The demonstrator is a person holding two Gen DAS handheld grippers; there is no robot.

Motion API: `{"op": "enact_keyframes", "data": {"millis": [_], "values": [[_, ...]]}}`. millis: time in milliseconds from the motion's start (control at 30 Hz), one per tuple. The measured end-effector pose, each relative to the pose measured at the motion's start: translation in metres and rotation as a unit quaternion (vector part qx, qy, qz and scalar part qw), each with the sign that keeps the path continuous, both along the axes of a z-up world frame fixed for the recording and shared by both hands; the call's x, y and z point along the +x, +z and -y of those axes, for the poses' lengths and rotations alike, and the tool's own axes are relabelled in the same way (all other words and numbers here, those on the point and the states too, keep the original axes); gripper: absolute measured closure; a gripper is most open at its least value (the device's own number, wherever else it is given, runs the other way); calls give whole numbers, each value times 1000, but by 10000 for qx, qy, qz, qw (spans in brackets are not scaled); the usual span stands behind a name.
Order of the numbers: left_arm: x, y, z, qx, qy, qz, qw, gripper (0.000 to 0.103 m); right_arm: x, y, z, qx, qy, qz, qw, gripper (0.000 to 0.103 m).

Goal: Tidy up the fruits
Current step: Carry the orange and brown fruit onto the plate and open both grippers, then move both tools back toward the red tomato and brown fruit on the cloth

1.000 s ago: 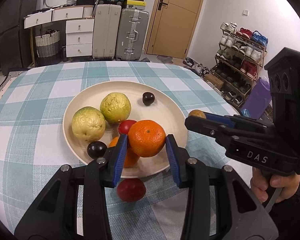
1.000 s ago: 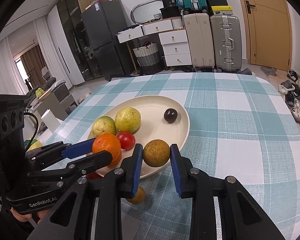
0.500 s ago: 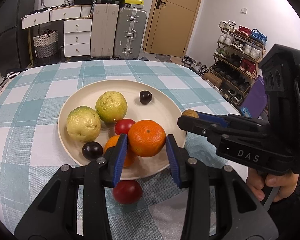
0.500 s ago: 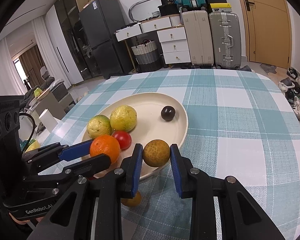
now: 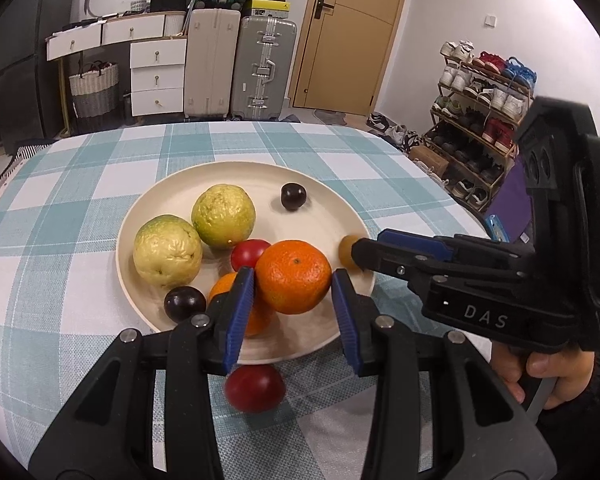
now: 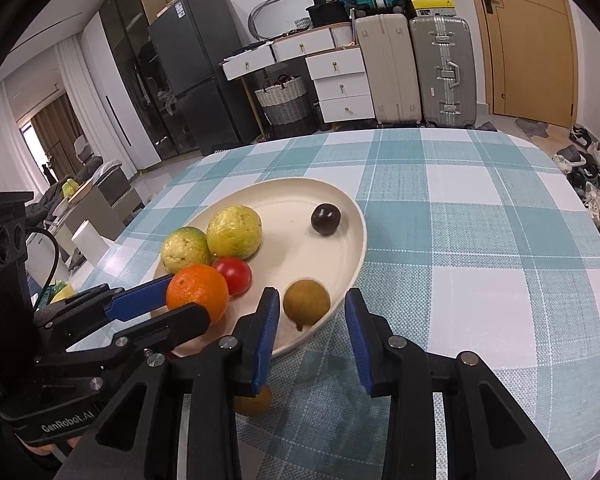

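My left gripper (image 5: pixel 293 300) is shut on an orange (image 5: pixel 293 276) and holds it over the near part of the cream plate (image 5: pixel 236 176). The plate holds two yellow-green guavas (image 5: pixel 223 216), a red fruit (image 5: pixel 249 251), two dark plums (image 5: pixel 293 196) and another orange (image 5: pixel 242 312). My right gripper (image 6: pixel 312 320) is open, its jaws apart on either side of a brown round fruit (image 6: pixel 306 302) that lies on the plate's near rim (image 6: pixel 356 248). The left gripper with the orange also shows in the right wrist view (image 6: pixel 196 294).
A red fruit (image 5: pixel 254 388) lies on the checked tablecloth (image 5: pixel 80 208) in front of the plate. A small brown fruit (image 6: pixel 254 400) lies on the cloth under my right gripper. Suitcases, drawers and a shoe rack stand beyond the table.
My right gripper has opened and let go of the brown fruit, which now rests on the plate's rim. My left gripper still holds the orange, a little further over the plate.
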State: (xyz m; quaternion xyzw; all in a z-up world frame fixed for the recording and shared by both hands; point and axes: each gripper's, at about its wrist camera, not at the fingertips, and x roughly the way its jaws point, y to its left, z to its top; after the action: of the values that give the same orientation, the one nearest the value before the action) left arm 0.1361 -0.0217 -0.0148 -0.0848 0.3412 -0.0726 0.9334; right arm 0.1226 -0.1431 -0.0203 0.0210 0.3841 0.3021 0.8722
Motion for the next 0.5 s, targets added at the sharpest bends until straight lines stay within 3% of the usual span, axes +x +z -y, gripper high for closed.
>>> {"op": "enact_keyframes", "data": {"millis": [133,267,500], "values": [[1,0,-2,28,42,-24,10000,65,-2,2,1,-6,-10,17,10000,66],[1,-2,0,221,146,-56,9996,49,-6,4,2,-31,-11,50,10000,62],[-4,4,-9,103,265,23,9996,43,-10,9,11,-17,-90,188,9998,53]]}}
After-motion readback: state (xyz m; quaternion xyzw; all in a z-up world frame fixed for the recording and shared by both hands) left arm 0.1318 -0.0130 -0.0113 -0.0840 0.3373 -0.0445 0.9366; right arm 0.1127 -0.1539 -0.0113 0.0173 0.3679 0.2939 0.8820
